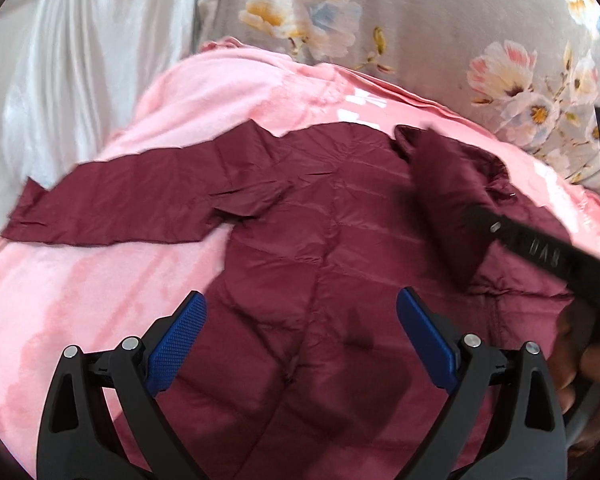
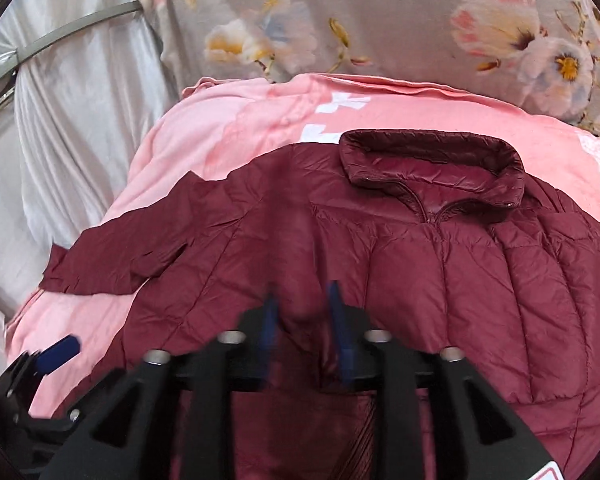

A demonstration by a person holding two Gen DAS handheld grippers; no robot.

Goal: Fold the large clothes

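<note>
A maroon puffer jacket is lying front-up on a pink blanket, its collar sitting ahead and to the right of the right gripper and one sleeve stretching out flat ahead and to the left of the left gripper. The left gripper is hovering over the jacket's body with its jaws standing wide apart and nothing between them. The right gripper is showing its blue pads partly parted; fabric is lying under the gap, but the blur is hiding whether the pads are pressing on it, so I cannot tell if it is gripping. The step in hand is probably folding the outstretched sleeve across the chest. Doing it well is likely meaning that the left gripper is pinching the sleeve near its cuff, taking only the sleeve layers and not the blanket beneath, then carrying it low and flat toward the zip line while the other gripper is steadying the shoulder seam so the slippery quilted shell is not sliding.
</note>
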